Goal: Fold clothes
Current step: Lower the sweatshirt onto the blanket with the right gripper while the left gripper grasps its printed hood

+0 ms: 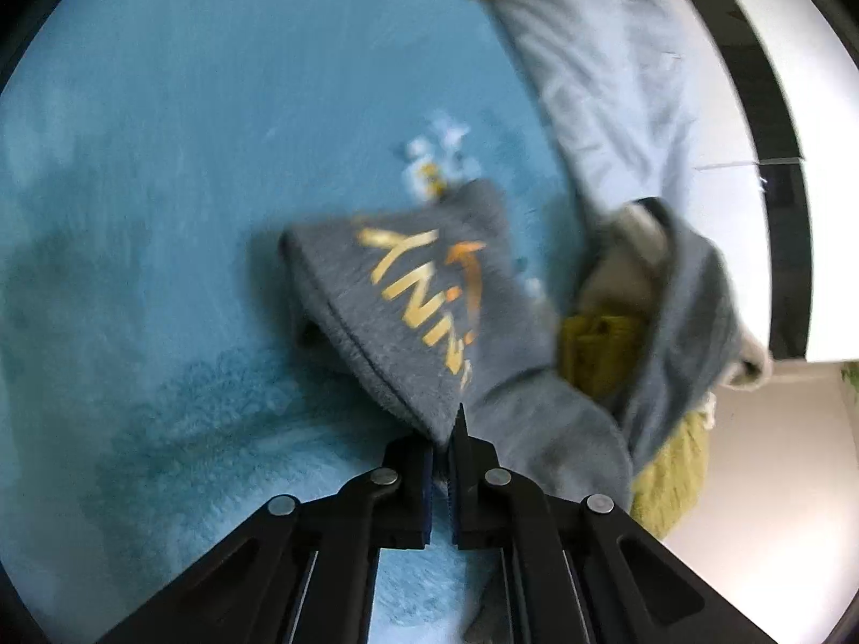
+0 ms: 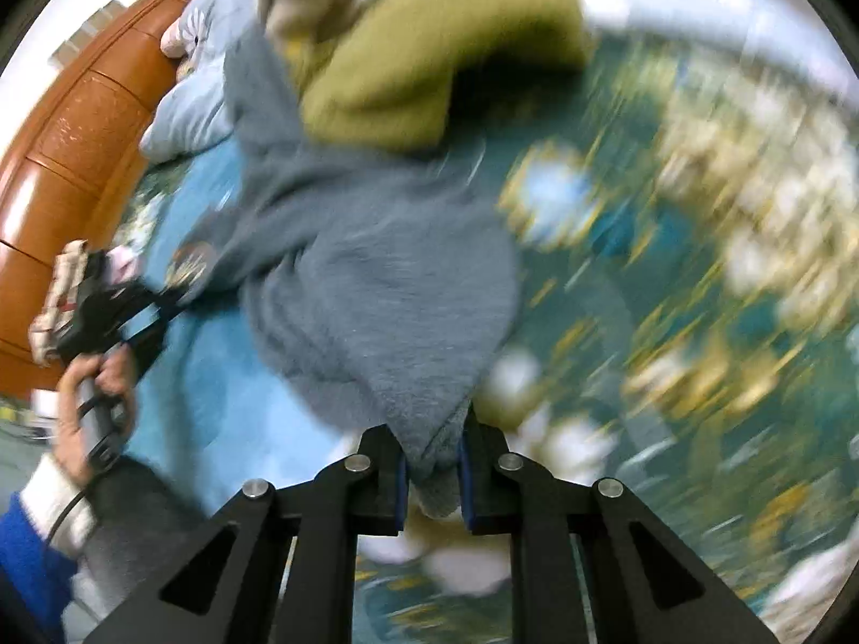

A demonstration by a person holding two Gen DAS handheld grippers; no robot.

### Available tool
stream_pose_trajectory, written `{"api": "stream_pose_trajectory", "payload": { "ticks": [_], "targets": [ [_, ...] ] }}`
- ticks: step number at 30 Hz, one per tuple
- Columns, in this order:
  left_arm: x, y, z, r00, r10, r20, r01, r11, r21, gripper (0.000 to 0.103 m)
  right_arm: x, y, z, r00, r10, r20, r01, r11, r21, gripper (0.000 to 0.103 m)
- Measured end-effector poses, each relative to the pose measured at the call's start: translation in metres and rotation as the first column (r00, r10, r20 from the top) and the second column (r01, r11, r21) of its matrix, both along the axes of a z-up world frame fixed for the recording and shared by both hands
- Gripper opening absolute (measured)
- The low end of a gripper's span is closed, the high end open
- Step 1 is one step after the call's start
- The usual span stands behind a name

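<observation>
A grey fleece garment [image 1: 408,311] with gold lettering lies on a blue blanket [image 1: 188,161]. My left gripper [image 1: 441,445] is shut on a corner of its folded edge. In the right wrist view the same grey fleece garment [image 2: 370,279] spreads out ahead, and my right gripper [image 2: 434,461] is shut on a bunched end of it. The left gripper [image 2: 161,303] also shows at the far left of that view, held by a hand [image 2: 91,408], pinching the garment's lettered part. The picture is blurred by motion.
An olive-green cloth [image 2: 440,48] lies on the garment's far end, with a pale blue pillow [image 2: 198,102] behind. A brown wooden headboard [image 2: 70,145] runs along the left. A patterned teal bedspread [image 2: 671,247] fills the right. White wall with a dark stripe [image 1: 773,161] stands beyond the bed.
</observation>
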State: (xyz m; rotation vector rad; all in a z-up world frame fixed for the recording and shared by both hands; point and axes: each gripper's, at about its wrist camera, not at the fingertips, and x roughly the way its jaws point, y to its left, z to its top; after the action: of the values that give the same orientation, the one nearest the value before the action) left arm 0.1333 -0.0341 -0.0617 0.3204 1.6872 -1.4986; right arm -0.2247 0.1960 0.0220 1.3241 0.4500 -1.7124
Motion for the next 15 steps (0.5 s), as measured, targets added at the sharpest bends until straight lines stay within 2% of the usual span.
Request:
{"api": "stream_pose_trajectory", "payload": {
  "ticks": [1,3,6,7,10,11,13,14,15],
  "targets": [
    [0.0,0.001,0.011,1.0,-0.015,0.006,0.015,0.999,-0.033,0.004,-0.005,0.002,0.017,0.997,0.001,-0.082,-0.002,1.0,-0.01,0.015],
    [-0.001,0.007,0.047,0.996,-0.077,0.051,0.083,0.988,-0.13,0.004,-0.013,0.005,0.054,0.963,0.008,-0.271,-0.017,0.999,-0.032,0.014],
    [0.01,0.024,0.097,0.989,-0.119,0.083,0.135,0.963,-0.233,0.004,-0.009,0.022,0.067,0.895,0.025,-0.445,-0.023,1.0,0.01,0.014],
    [0.015,0.031,0.108,0.988,-0.126,0.09,0.145,0.959,-0.243,0.004,-0.007,0.029,0.068,0.868,0.033,-0.495,-0.023,0.999,0.027,0.014],
    [0.027,0.042,0.115,0.982,-0.115,0.151,0.144,0.97,-0.196,0.004,-0.001,0.048,0.073,0.772,0.062,-0.633,-0.014,0.997,0.08,0.014],
    [0.034,0.045,0.109,0.978,-0.106,0.181,0.135,0.978,-0.158,0.004,-0.001,0.054,0.057,0.759,0.097,-0.644,-0.011,0.991,0.137,0.014],
    [0.038,0.042,0.088,0.977,-0.104,0.189,0.122,0.989,-0.084,0.004,-0.004,0.063,0.002,0.813,0.162,-0.56,-0.01,0.964,0.264,0.014],
    [0.04,0.041,0.078,0.976,-0.104,0.193,0.115,0.992,-0.048,0.004,-0.005,0.069,-0.022,0.848,0.169,-0.503,-0.009,0.953,0.304,0.014],
    [0.038,0.042,0.079,0.97,-0.11,0.217,0.124,0.991,-0.049,0.004,-0.005,0.072,-0.037,0.872,0.162,-0.462,-0.008,0.948,0.318,0.014]
  ]
}}
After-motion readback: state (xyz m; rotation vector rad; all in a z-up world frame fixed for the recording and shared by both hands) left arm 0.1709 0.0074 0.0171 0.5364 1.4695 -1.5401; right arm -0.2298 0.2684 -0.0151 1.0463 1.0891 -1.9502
